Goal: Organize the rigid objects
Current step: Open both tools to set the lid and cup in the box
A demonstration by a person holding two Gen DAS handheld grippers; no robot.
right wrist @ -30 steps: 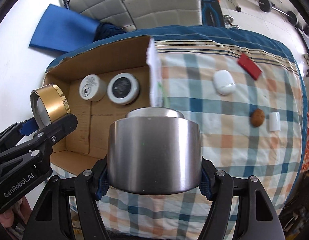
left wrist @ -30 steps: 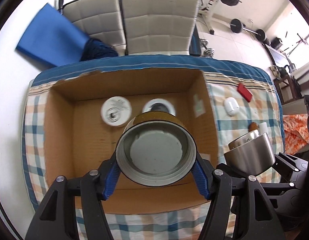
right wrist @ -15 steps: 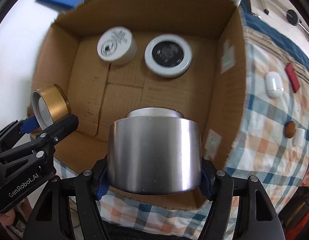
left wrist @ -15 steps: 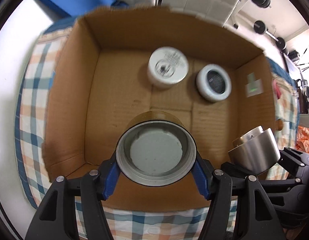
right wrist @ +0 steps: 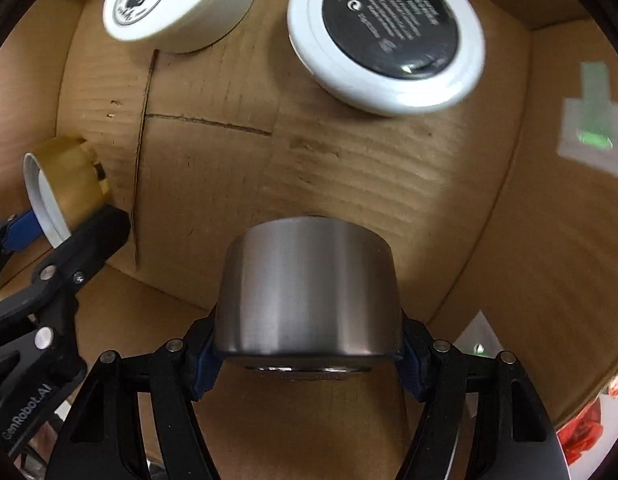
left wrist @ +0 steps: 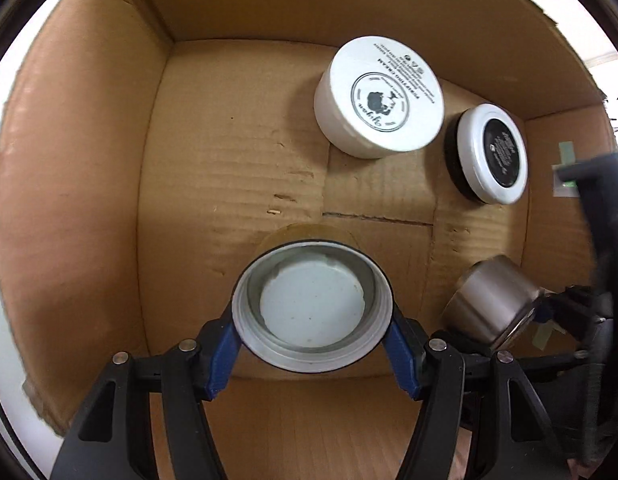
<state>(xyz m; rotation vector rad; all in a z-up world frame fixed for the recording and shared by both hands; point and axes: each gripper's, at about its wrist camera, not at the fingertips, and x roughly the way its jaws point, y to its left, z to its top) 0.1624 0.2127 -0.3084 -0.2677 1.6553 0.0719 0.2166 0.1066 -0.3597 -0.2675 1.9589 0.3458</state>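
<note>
Gold-sided lid (left wrist: pixel 312 308) is clamped between the blue finger pads (left wrist: pixel 223 354) of the left gripper (left wrist: pixel 312 350), hollow white underside facing the camera; held above the floor of the cardboard box (left wrist: pixel 213 152), whether touching it cannot be told. Steel cup (right wrist: pixel 309 292) is clamped between the fingers of the right gripper (right wrist: pixel 309 360), side-on, its far end close to the box floor; contact not resolvable.

Ahead of the left fingers and off to their right: white jar (left wrist: pixel 379 98) standing near the far wall; just beside it, further right, a black-topped tin (left wrist: pixel 489 152); the two look close, possibly touching. From the right wrist view both sit ahead of the fingers, white jar (right wrist: pixel 177 0) to the left, tin (right wrist: pixel 385 36) straight ahead. Bare cardboard lies directly ahead of each held item; the left gripper with its lid (right wrist: pixel 65 184) shows at the left of the right fingers, near but apart.

Judgement: both items are inside the box and near placement; release not yet made.

Risks:
- lid is on edge in the pads; opening now would likely let it roll or tip, possibly into the white jar;
- cup is round and held sideways; dropped so, it may roll toward the tin or the right wall;
- the two grippers work close together; opening the jaws or lifting out together could knock one against the other;
- smooth steel may slip in the pads if the grip eases early.
</note>
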